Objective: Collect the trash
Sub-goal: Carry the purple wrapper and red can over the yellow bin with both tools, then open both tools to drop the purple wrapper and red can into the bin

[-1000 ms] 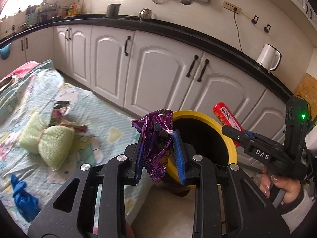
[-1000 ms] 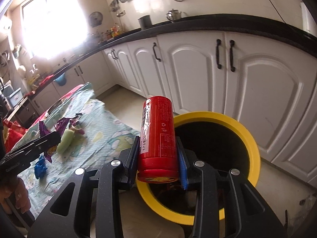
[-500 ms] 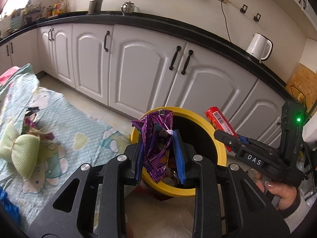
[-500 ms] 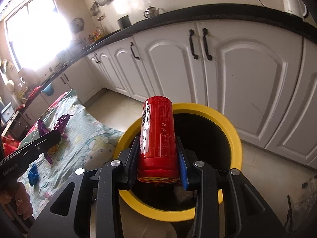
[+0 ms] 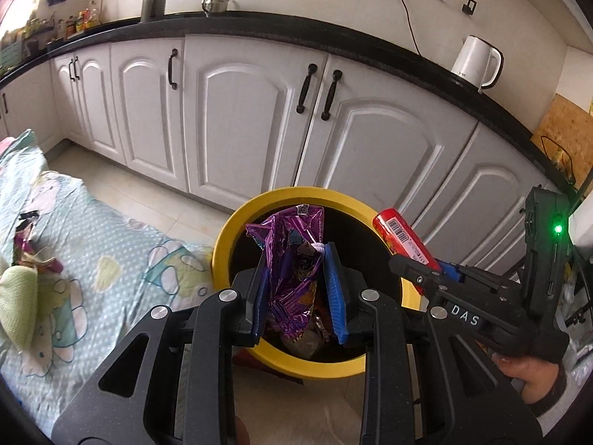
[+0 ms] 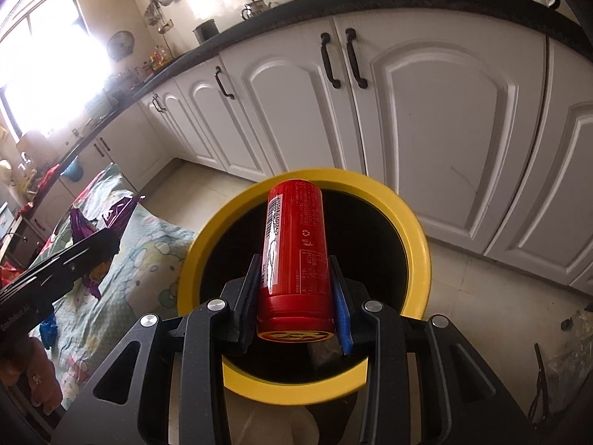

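My left gripper (image 5: 296, 256) is shut on a crumpled purple snack wrapper (image 5: 292, 259) and holds it over the mouth of a yellow-rimmed black bin (image 5: 222, 244). My right gripper (image 6: 294, 263) is shut on a red can (image 6: 296, 244) and holds it over the same bin (image 6: 418, 244). In the left wrist view the right gripper (image 5: 415, 259) with the can (image 5: 400, 237) sits at the bin's right rim. In the right wrist view the left gripper (image 6: 107, 237) with the wrapper (image 6: 118, 211) is at the left. Some trash lies at the bin's bottom.
A table with a pale blue patterned cloth (image 5: 111, 256) stands left of the bin, holding a green cloth bundle (image 5: 18, 296) and small wrappers (image 5: 26, 241). White kitchen cabinets (image 5: 259, 118) run behind the bin. A white kettle (image 5: 478, 59) stands on the counter.
Both grippers have moved from beside the table toward the bin and now hover over its mouth. Each keeps its hold on its item.
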`<control>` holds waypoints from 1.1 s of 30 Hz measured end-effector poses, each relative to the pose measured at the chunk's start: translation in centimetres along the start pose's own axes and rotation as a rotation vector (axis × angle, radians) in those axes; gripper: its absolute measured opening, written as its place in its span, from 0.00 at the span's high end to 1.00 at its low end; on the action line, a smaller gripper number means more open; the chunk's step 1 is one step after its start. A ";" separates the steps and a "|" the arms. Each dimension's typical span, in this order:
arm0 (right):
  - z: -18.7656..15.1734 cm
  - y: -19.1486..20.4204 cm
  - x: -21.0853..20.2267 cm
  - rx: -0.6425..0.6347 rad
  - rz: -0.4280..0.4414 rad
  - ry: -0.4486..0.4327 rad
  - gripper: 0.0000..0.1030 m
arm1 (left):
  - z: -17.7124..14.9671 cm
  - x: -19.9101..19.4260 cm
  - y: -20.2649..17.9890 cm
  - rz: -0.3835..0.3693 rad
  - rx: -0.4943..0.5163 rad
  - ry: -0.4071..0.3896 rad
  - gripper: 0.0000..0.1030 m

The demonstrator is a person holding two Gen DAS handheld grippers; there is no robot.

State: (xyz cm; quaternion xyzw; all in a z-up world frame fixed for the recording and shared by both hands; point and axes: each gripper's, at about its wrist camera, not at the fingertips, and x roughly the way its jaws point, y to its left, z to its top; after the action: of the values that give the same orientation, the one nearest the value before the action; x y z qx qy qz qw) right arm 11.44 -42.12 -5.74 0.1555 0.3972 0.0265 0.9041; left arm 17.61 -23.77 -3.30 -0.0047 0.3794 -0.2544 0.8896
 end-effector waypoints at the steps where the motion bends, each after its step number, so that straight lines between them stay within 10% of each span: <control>1: -0.1 -0.2 0.2 0.004 -0.004 0.005 0.68 | 0.0 0.3 -0.1 0.000 0.003 0.005 0.80; 16: -0.6 -1.2 1.0 0.037 -0.007 0.049 0.68 | 0.7 3.5 -0.3 -0.016 -0.013 0.067 0.79; 27: -0.3 -2.1 0.0 0.094 -0.009 0.007 0.42 | 0.7 3.3 1.5 0.024 -0.095 0.073 0.20; 33: 0.1 -1.9 -1.0 0.098 -0.023 -0.049 0.30 | 0.3 1.9 2.4 0.054 -0.121 0.047 0.11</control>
State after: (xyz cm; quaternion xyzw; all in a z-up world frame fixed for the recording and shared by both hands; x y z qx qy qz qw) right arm 10.66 -44.17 -5.55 0.1957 0.3776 -0.0075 0.9050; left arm 19.97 -22.55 -4.84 -0.0424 0.4148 -0.2070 0.8850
